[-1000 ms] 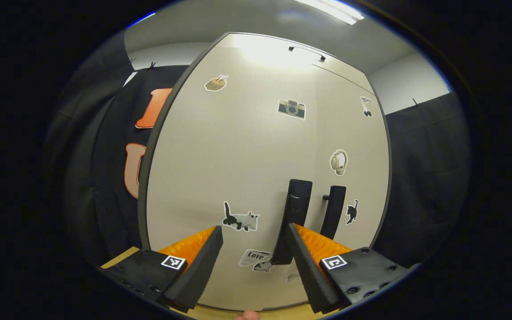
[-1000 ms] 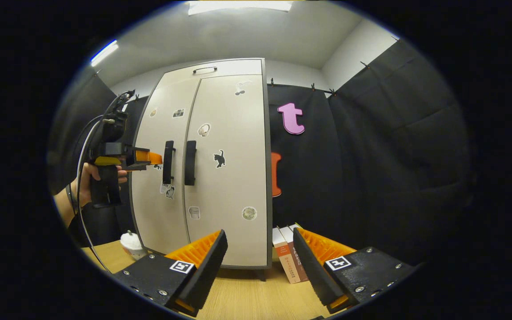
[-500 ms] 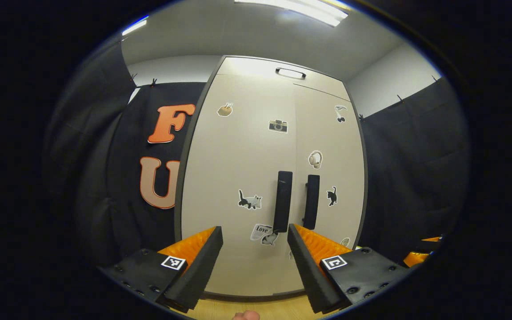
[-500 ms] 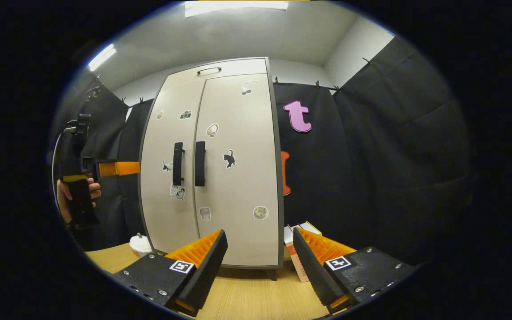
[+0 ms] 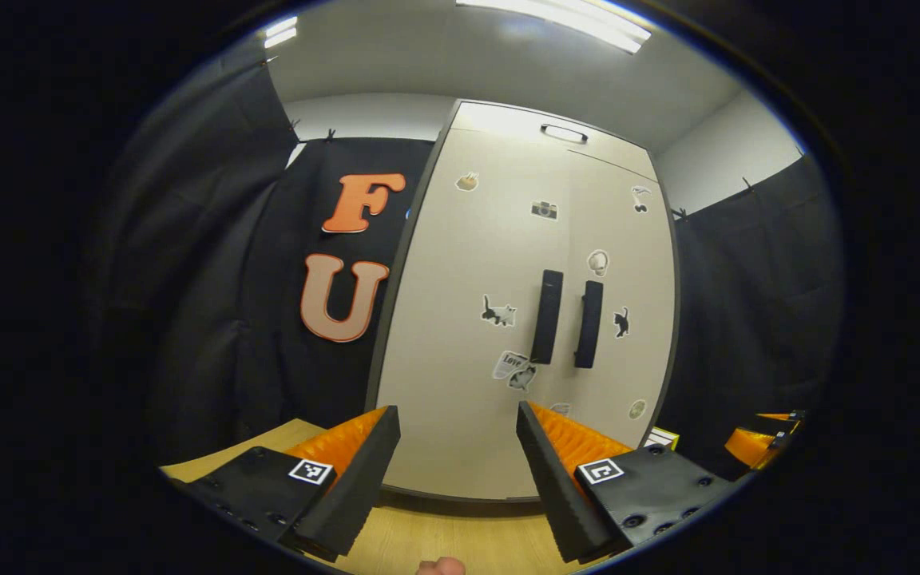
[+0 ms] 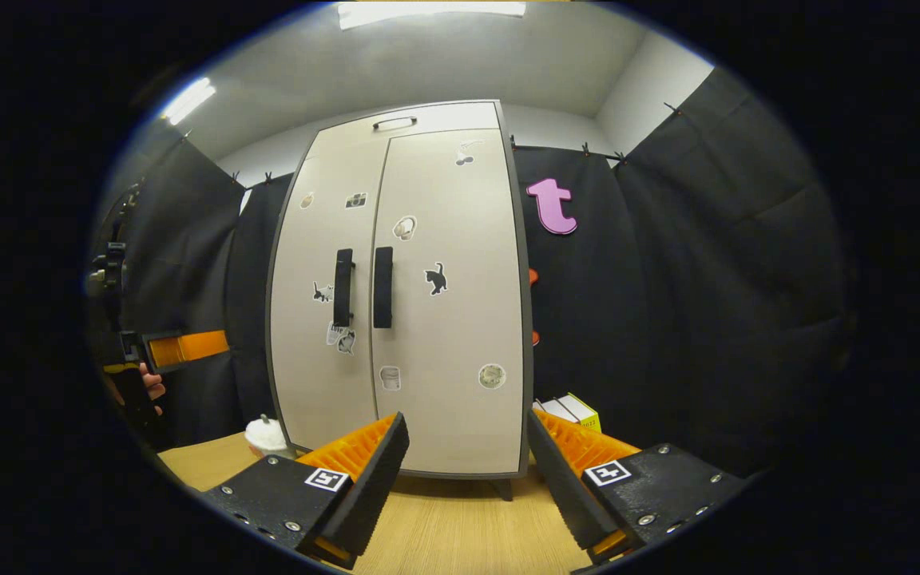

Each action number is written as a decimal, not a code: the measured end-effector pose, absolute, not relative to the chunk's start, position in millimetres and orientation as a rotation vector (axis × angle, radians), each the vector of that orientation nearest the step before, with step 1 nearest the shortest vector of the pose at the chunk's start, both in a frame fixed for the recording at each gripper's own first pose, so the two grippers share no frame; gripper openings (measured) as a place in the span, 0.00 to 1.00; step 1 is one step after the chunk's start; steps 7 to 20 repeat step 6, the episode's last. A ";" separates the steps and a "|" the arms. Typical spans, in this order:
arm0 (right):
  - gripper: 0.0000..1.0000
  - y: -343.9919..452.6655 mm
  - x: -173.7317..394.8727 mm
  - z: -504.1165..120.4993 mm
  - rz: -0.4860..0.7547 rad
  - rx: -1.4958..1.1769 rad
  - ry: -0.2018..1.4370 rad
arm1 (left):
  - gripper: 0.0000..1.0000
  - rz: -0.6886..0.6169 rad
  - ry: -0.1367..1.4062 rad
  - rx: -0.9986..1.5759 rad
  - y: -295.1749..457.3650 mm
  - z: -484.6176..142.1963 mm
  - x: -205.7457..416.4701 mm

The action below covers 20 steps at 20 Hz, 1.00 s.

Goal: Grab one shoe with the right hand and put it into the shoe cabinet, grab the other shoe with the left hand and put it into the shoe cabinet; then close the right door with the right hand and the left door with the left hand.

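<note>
The pale shoe cabinet [image 5: 500, 399] [image 6: 444, 399] stands on the wooden table with both doors flush and shut. Its two dark vertical handles, the left handle [image 5: 546, 316] [image 6: 343, 275] and the right handle [image 5: 588, 323] [image 6: 382, 275], sit side by side at the middle seam. My left gripper [image 5: 456, 471] is open and empty, well back from the left door. My right gripper [image 6: 466, 479] is open and empty too, back from the right door. In the right gripper view the left gripper [image 6: 184, 348] appears far off at the left edge, held by a hand [image 6: 148, 387].
The wooden table [image 6: 460, 527] runs in front of the cabinet. A small white lidded pot [image 6: 267, 437] sits by the cabinet's left foot. Boxes or books [image 6: 576, 411] stand at its right side. Black cloth walls close in on both sides.
My left gripper has pulled back from the left door, whose handle was close to its fingers, and turned left. My right gripper drifted slightly; the cabinet sits more centred in its view.
</note>
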State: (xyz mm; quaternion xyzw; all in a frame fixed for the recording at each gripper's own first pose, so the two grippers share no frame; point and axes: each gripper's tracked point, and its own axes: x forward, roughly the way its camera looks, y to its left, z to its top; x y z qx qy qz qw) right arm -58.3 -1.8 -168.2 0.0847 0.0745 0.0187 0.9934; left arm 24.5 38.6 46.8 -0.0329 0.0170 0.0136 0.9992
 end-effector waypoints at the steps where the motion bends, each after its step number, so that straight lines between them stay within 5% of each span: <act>1: 0.92 0.0 -58.1 -169.7 0.038 0.176 0.152 | 1.00 0.051 0.031 -0.051 44.4 41.8 19.3; 20: 0.92 6.1 -55.5 -175.7 0.047 0.190 0.172 | 0.96 0.055 0.037 -0.037 45.4 31.9 4.8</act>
